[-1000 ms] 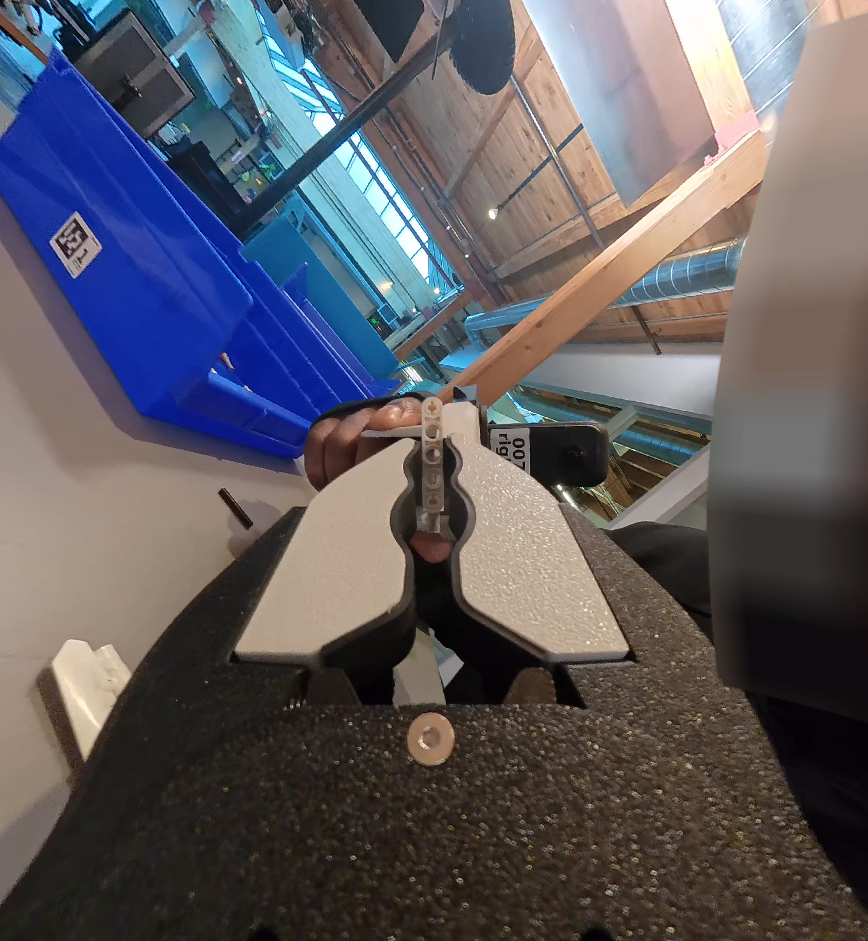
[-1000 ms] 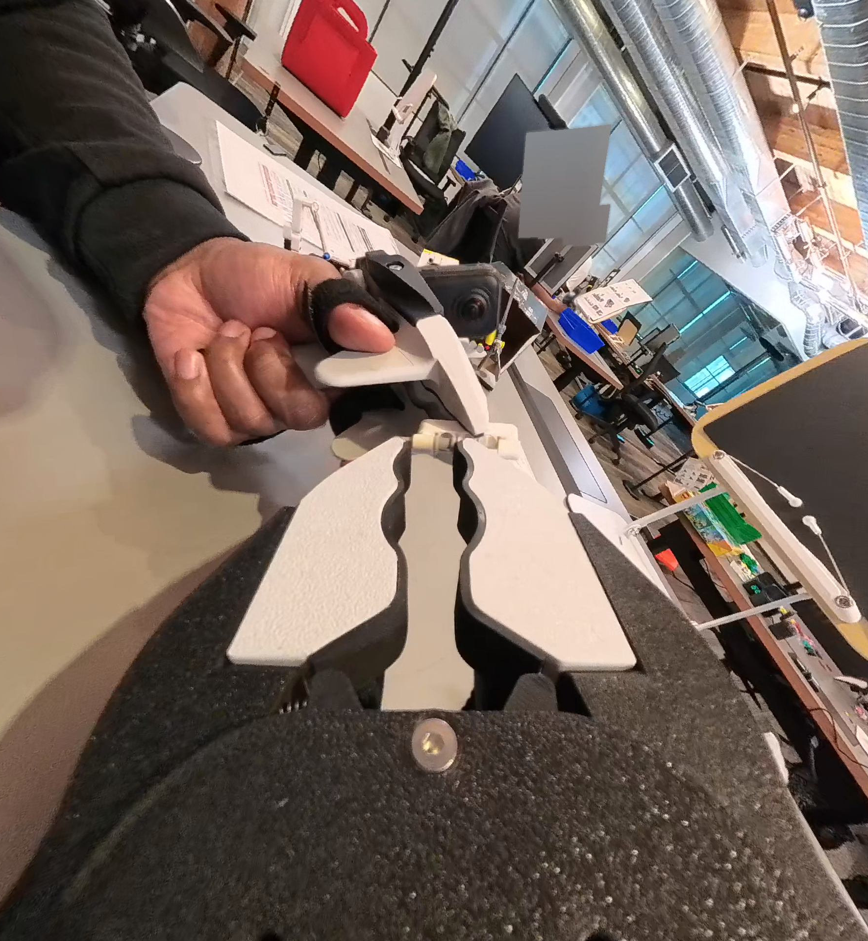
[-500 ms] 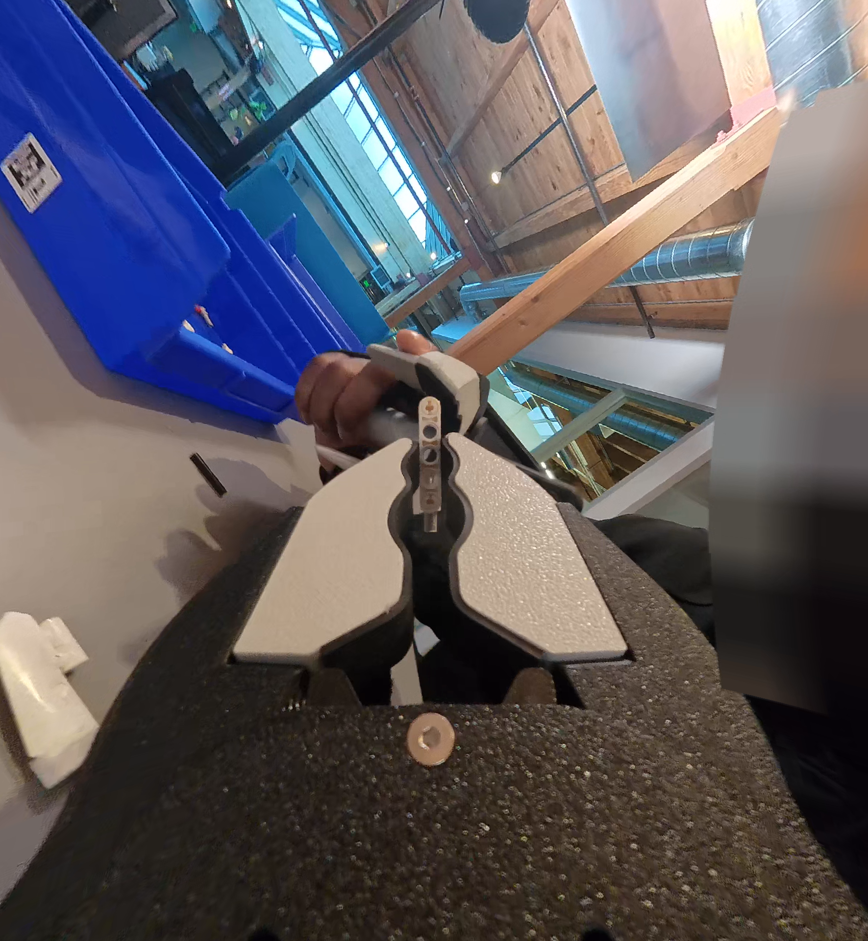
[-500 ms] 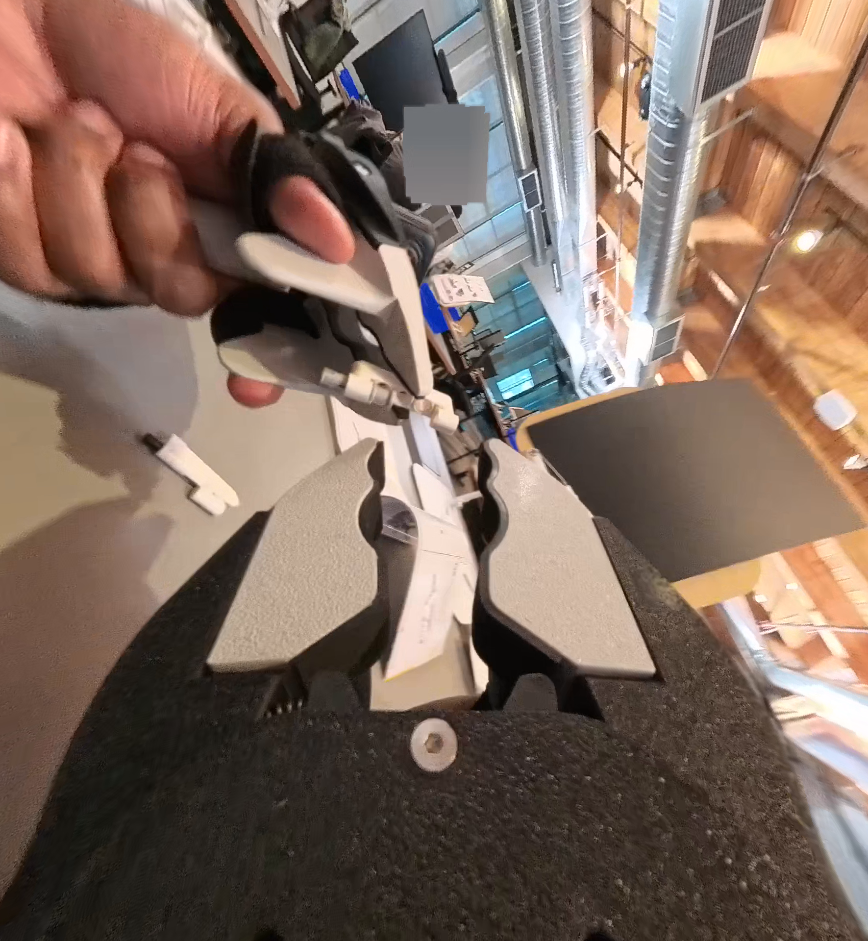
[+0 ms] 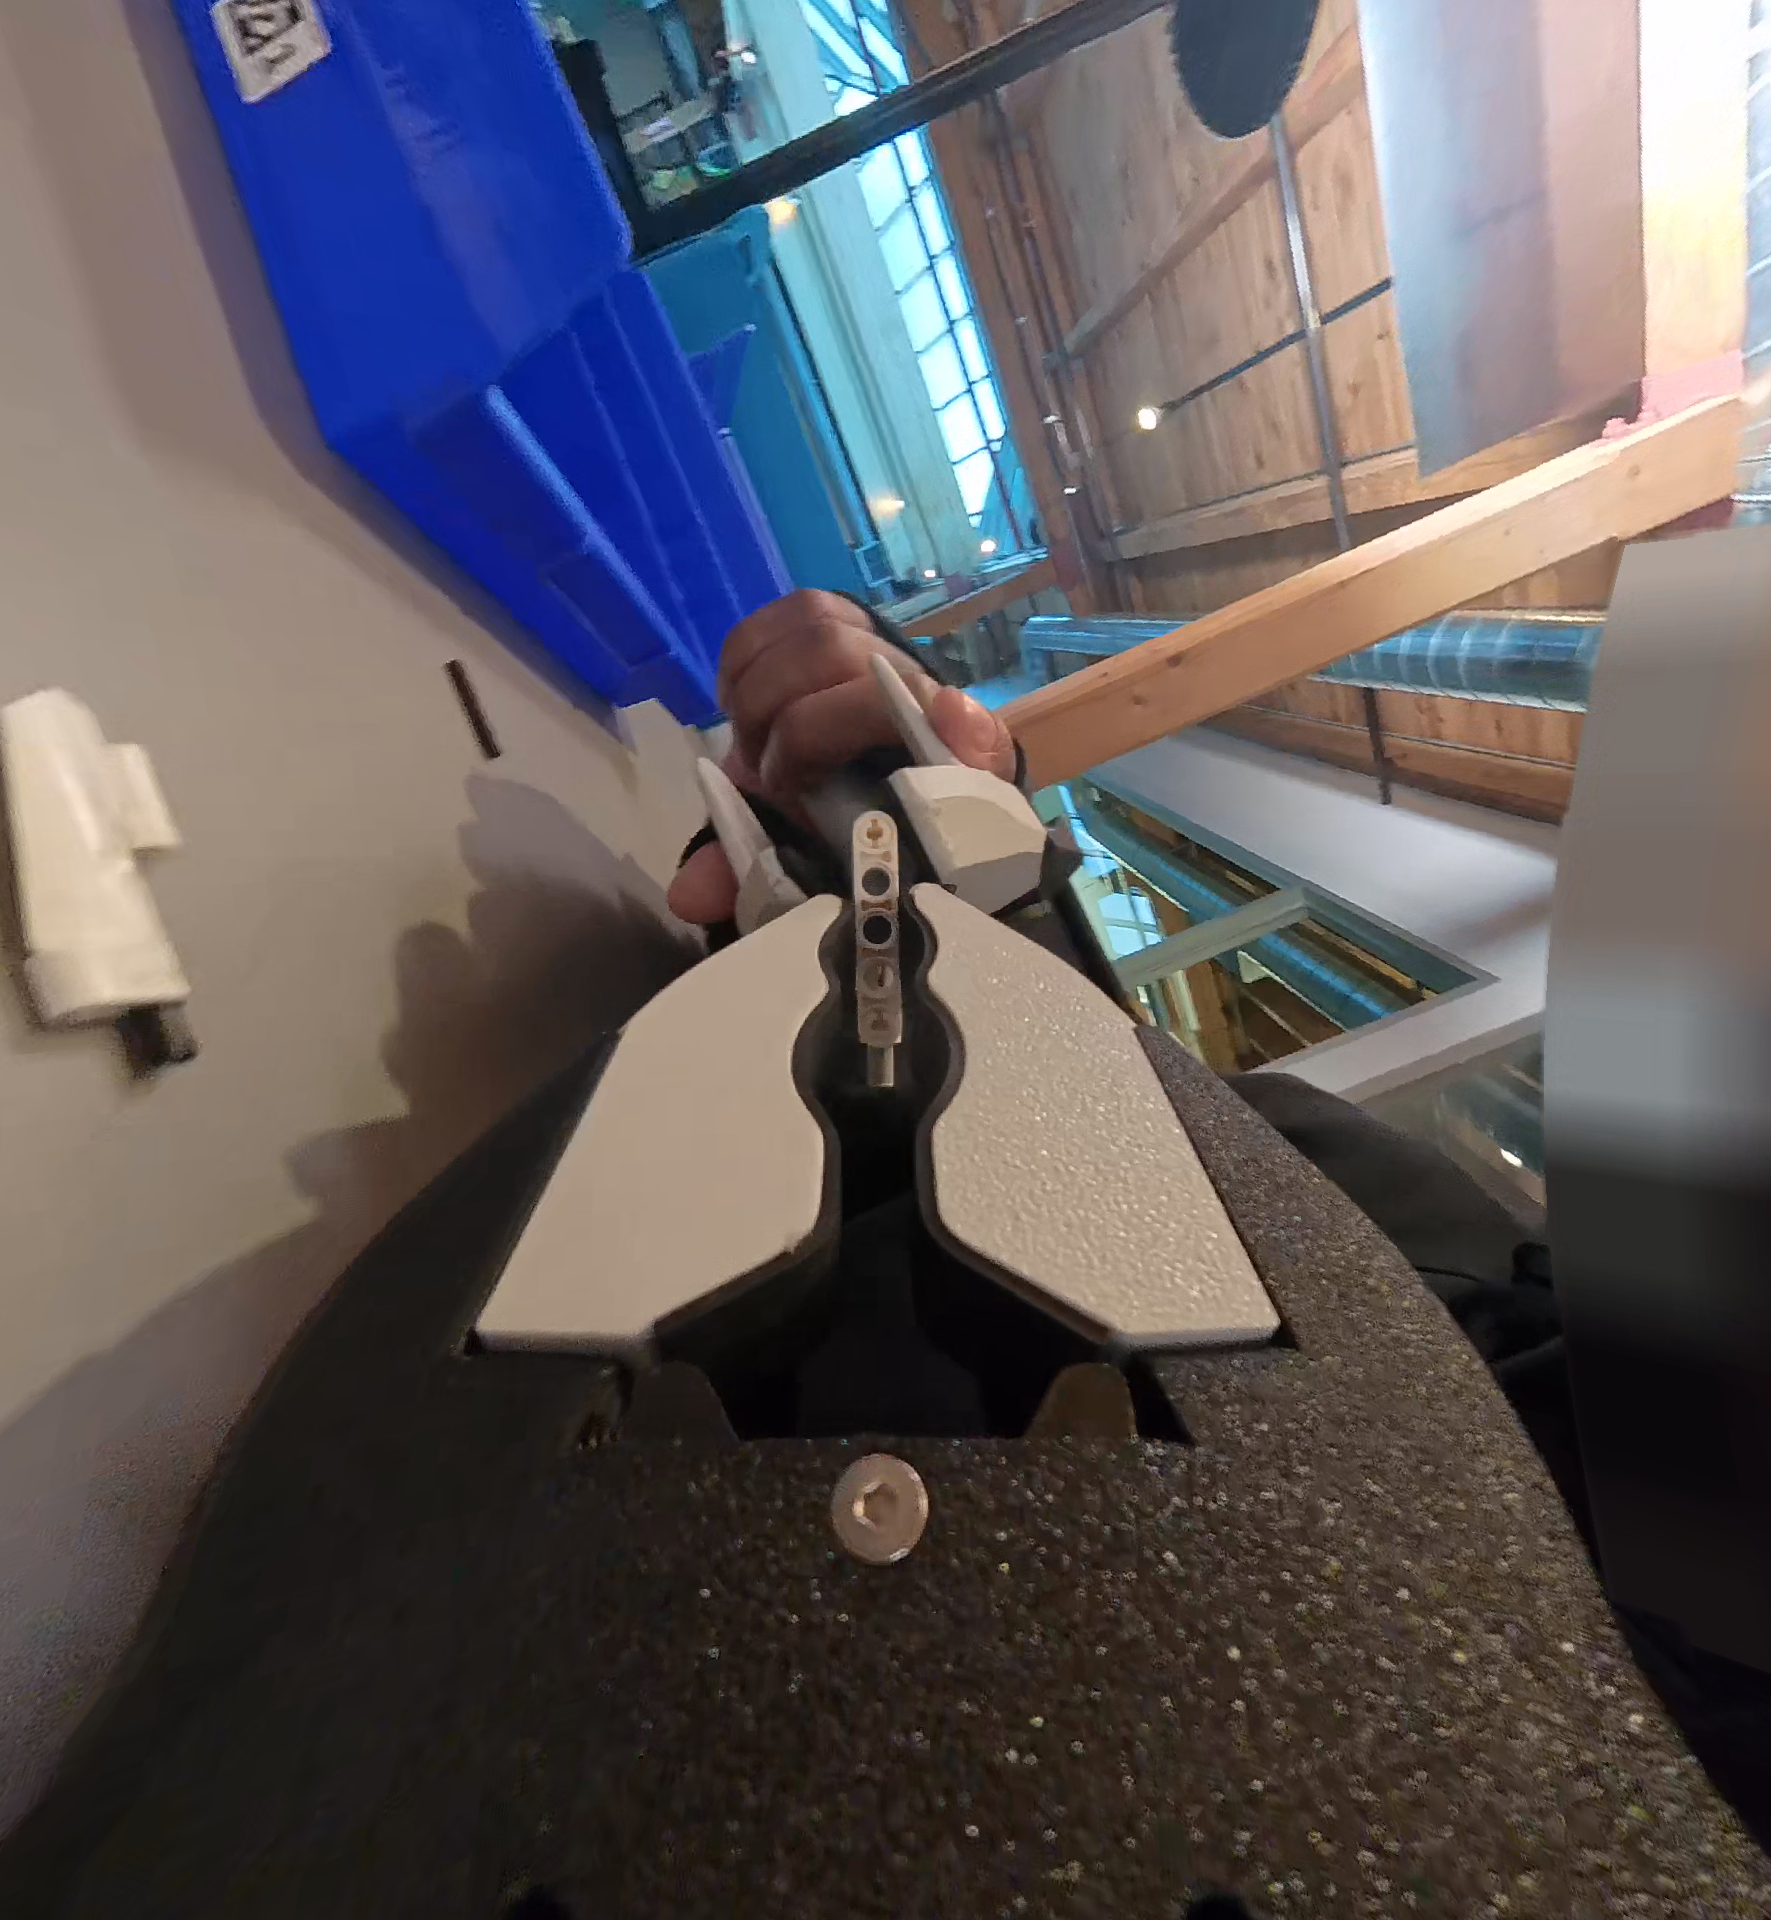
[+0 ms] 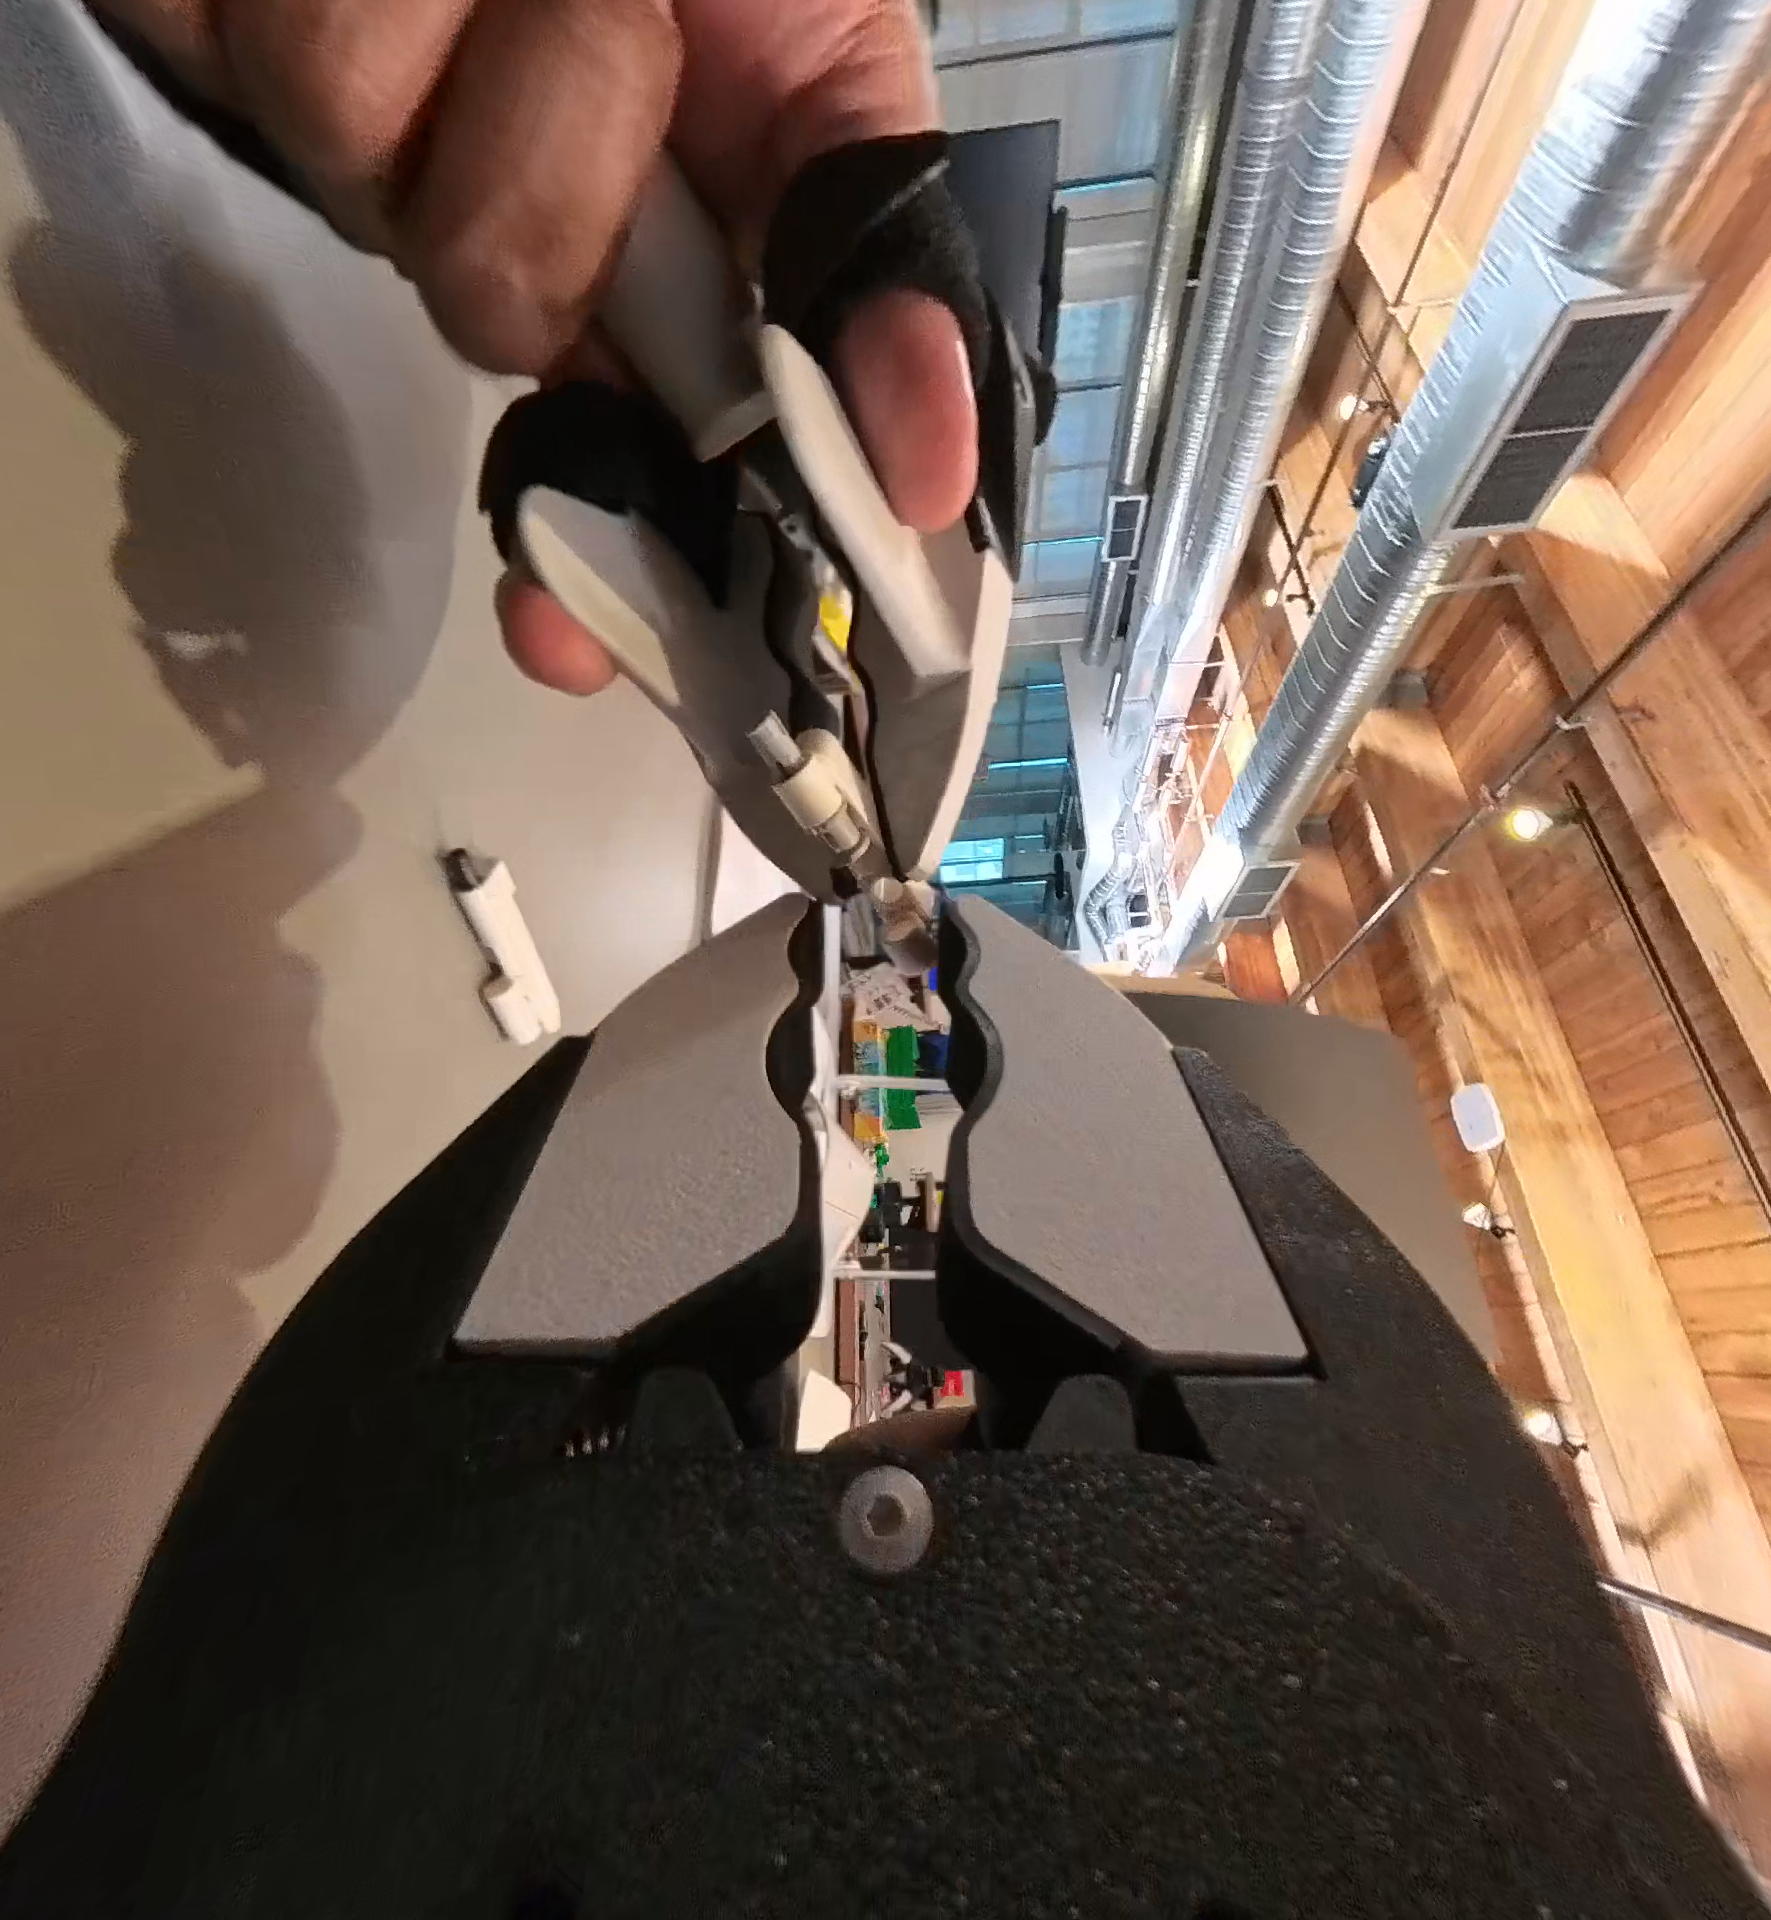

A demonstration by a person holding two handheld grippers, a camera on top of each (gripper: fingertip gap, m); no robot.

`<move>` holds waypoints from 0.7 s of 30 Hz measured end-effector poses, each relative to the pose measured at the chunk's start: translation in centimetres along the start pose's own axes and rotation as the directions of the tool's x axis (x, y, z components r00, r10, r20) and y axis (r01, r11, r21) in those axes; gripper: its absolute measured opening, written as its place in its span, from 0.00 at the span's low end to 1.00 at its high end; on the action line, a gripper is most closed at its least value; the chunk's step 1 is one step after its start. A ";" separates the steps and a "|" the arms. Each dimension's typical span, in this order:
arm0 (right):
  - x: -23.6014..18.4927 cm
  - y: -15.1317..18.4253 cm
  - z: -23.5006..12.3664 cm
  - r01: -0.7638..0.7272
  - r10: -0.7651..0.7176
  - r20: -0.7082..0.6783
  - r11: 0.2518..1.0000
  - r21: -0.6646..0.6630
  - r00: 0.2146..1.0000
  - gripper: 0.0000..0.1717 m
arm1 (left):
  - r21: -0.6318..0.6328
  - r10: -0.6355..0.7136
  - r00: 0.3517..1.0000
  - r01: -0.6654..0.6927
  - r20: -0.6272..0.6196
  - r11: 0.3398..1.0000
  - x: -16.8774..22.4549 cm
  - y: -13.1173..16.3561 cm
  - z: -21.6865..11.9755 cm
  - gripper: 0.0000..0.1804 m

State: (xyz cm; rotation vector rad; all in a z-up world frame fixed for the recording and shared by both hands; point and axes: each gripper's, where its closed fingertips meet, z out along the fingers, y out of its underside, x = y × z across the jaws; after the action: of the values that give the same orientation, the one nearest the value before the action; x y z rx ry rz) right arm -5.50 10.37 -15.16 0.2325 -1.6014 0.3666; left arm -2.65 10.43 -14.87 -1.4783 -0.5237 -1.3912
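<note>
Strip with holes: left tongs clamp it – end poking out.
Right tongs: apart – around its peg.

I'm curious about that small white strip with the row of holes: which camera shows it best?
The left wrist view. There the white strip with holes faces the camera, clamped between the left gripper jaws. In the right wrist view it is seen side-on in the left gripper, so its holes are hidden.

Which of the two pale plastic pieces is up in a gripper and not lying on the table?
The slim beam with round holes, clamped between the left gripper fingers. The chunkier white piece lies flat on the grey table, untouched.
</note>
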 end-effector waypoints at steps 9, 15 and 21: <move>-4.5 -0.8 0.5 -0.103 0.124 0.308 0.991 -0.083 0.943 0.05 | 0.064 0.321 0.923 -0.341 0.214 0.938 -0.1 -0.8 -3.5 0.13; -9.0 0.0 -0.1 -0.270 0.410 0.585 0.910 -0.315 0.700 0.05 | 0.181 0.736 0.578 -0.814 0.353 0.552 4.3 -2.9 -6.0 0.18; -9.5 0.4 -0.2 -0.438 0.667 0.582 0.745 -0.504 0.465 0.07 | 0.138 0.833 0.343 -0.939 0.434 0.315 5.1 -3.6 -5.9 0.18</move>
State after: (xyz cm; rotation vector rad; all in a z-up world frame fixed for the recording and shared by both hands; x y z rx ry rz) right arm -4.79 10.11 -24.67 -0.4837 -2.5321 0.5876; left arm -7.27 5.24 -9.87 -1.2810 -0.0249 -0.1176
